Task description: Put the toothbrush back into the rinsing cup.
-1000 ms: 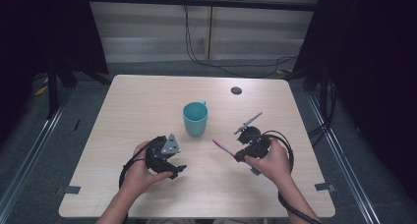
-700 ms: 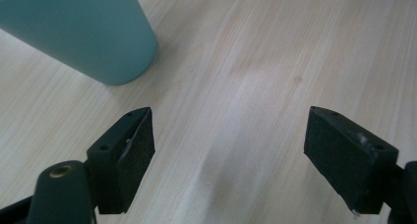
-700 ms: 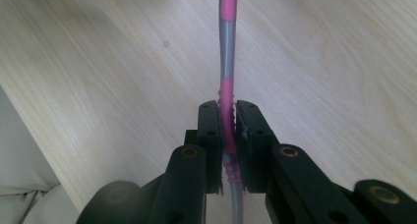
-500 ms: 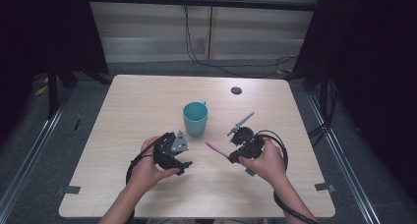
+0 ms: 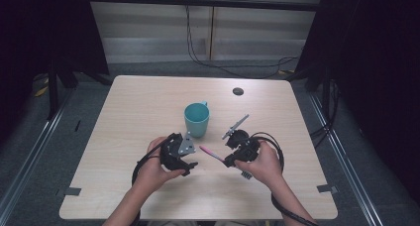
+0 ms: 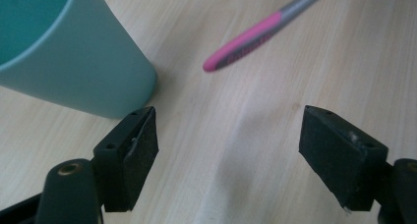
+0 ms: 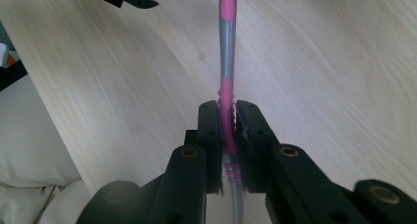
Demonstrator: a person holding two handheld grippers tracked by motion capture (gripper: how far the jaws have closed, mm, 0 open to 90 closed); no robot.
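Note:
A teal cup stands upright mid-table; its wall is close by in the left gripper view. My right gripper is shut on a pink and grey stick, like a toothbrush handle. The stick's pink end points left and its grey end runs up and right. My left gripper is open just in front of the cup. Its jaws have just been closing a little with nothing between them. The pink end hovers beyond them.
The light wooden table has a small black round disc near its far right edge. Black cables trail from both grippers over the table's near side. Dark frame posts and floor rails surround the table.
The two hands have drawn closer together. My right gripper carried the stick leftward, and my left gripper shifted right toward the cup and the pink end.

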